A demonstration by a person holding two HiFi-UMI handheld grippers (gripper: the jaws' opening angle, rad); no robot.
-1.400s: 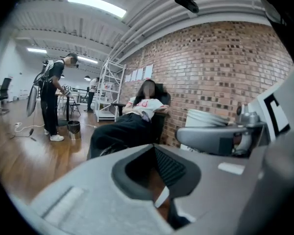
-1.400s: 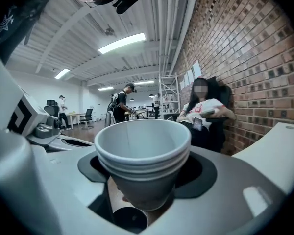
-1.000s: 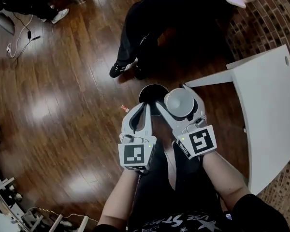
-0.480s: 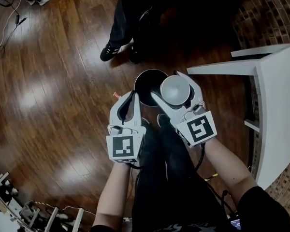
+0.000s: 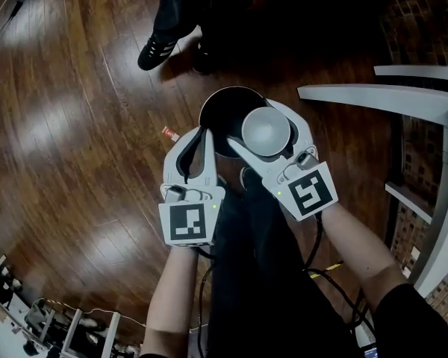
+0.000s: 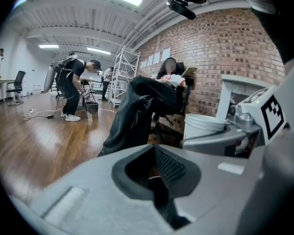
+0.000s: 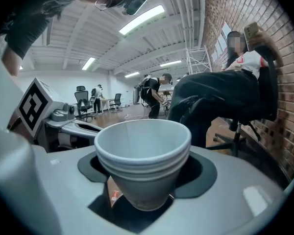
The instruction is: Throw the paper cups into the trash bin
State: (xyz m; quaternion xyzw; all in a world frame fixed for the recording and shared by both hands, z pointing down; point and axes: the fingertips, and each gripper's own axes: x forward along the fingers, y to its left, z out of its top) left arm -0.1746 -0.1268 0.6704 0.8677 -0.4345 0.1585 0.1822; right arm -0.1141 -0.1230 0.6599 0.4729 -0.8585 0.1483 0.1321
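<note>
A stack of white paper cups [image 5: 266,130] stands upright between the jaws of my right gripper [image 5: 267,123], which is shut on it. The stack hangs over the right part of the round black trash bin [image 5: 218,118] on the wooden floor. In the right gripper view the paper cups [image 7: 143,153] fill the middle between the right gripper's [image 7: 146,180] grey jaws. My left gripper [image 5: 204,134] is beside it on the left, over the bin's near-left rim, shut with nothing in it. The left gripper view shows the paper cups [image 6: 204,127] at right.
A white table [image 5: 384,98] stands at right against a brick wall [image 5: 422,21]. A seated person's dark legs and shoes [image 5: 158,49] are just beyond the bin. A small red scrap [image 5: 169,133] lies on the floor left of the bin. My own legs are below the grippers.
Both grippers have sunk toward the bin, which now looks larger and nearer. The cups have come over the bin's opening. The jaws stand as before.
</note>
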